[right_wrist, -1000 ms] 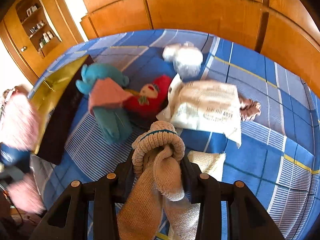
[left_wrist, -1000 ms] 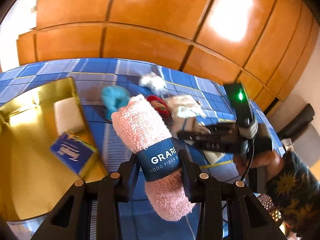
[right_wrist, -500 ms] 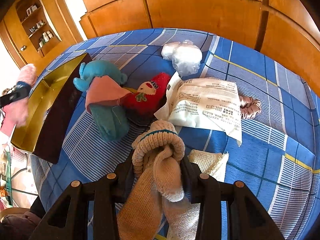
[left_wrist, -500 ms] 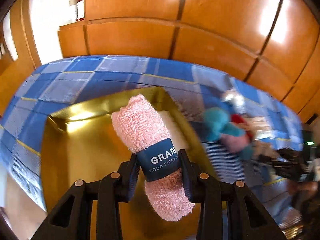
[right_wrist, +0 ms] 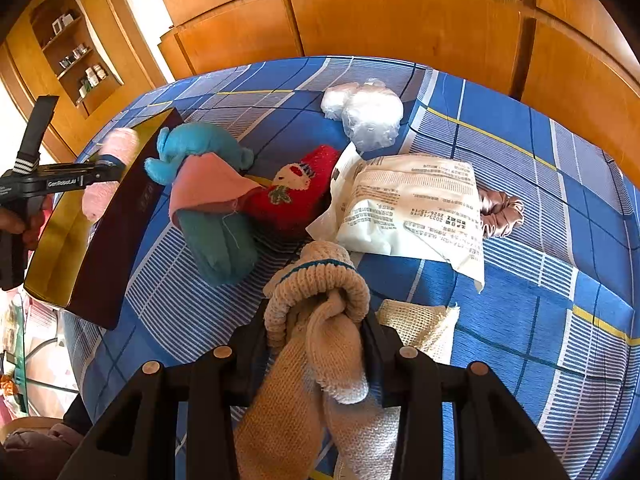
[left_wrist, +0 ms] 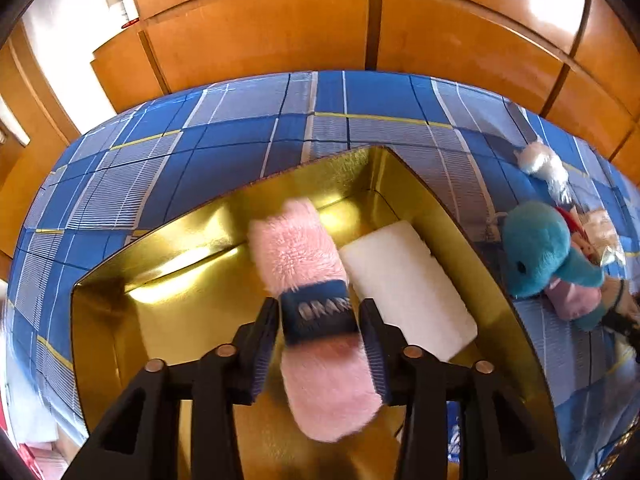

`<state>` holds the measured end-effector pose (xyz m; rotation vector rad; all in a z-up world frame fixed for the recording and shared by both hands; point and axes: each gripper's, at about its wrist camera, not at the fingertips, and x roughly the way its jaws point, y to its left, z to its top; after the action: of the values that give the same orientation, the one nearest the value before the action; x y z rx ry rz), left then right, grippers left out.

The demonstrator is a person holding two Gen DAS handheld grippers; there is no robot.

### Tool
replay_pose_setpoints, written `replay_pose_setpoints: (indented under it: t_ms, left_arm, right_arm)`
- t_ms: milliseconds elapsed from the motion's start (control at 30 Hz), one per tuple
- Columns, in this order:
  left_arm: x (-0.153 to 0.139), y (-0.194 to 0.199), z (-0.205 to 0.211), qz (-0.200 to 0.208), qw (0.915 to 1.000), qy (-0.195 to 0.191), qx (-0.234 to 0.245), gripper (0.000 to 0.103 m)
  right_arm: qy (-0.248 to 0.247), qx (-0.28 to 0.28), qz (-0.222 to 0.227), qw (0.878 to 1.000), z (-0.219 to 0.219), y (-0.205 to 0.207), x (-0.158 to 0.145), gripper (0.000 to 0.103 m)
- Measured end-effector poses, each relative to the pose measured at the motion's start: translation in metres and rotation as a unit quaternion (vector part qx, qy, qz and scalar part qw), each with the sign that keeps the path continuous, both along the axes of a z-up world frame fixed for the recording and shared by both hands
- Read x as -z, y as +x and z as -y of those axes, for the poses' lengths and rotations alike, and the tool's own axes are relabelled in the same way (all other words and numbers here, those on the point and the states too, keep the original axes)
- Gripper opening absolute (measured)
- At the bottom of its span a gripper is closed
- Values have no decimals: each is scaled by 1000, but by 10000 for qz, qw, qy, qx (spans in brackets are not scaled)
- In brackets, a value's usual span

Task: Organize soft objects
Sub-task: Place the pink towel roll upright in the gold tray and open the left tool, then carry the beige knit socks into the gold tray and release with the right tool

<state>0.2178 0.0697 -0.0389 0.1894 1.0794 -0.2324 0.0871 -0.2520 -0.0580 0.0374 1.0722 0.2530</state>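
My left gripper is shut on a rolled pink towel with a blue paper band. It holds the towel over the gold box, beside a white pad lying inside. It also shows in the right wrist view at the far left. My right gripper is shut on a pair of beige knitted socks above the blue checked cloth. A blue plush toy, a red sock and a white printed packet lie ahead of it.
A clear plastic bag of white stuff lies at the back of the table. A pink scrunchie sits right of the packet. A beige mesh cloth lies under my right gripper. Wooden cabinets stand behind the table.
My left gripper has swung left with the pink towel, from over the toys to over the gold box, and now sits lower in it. My right gripper has hardly moved.
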Motion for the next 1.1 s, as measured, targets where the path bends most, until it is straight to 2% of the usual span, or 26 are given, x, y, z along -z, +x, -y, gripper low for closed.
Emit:
replay_pose_setpoints:
  t_ms: [33, 133, 267, 367, 467, 567, 767, 1100]
  left_arm:
    - [0, 2, 1, 7, 10000, -28, -16, 59]
    - [-7, 2, -4, 105, 9995, -197, -203, 59]
    - [-19, -7, -8, 389, 9984, -203, -369, 60]
    - [-33, -25, -17, 619, 9951, -261, -722, 64]
    - [-45, -48, -23, 794, 9897, -536, -1067, 64]
    - [-54, -76, -21, 1028, 9843, -568, -1318, 67]
    - [-62, -118, -10, 1307, 9778, -807, -1426, 69]
    - [-62, -152, 8, 1461, 9768, -776, -1358, 70]
  right_arm:
    - [0, -1, 1, 10000, 0, 0, 0, 40]
    - [8, 7, -5, 10000, 0, 0, 0, 40]
    - [-39, 13, -5, 10000, -1, 0, 1, 41]
    - [-91, 8, 10, 10000, -2, 0, 1, 41]
    - [-111, 14, 23, 9999, -3, 0, 1, 41]
    - [-140, 30, 23, 9999, -3, -1, 1, 41]
    - [-172, 45, 7, 9998, -4, -1, 3, 41]
    - [-388, -30, 88, 9992, -9, -4, 6, 42]
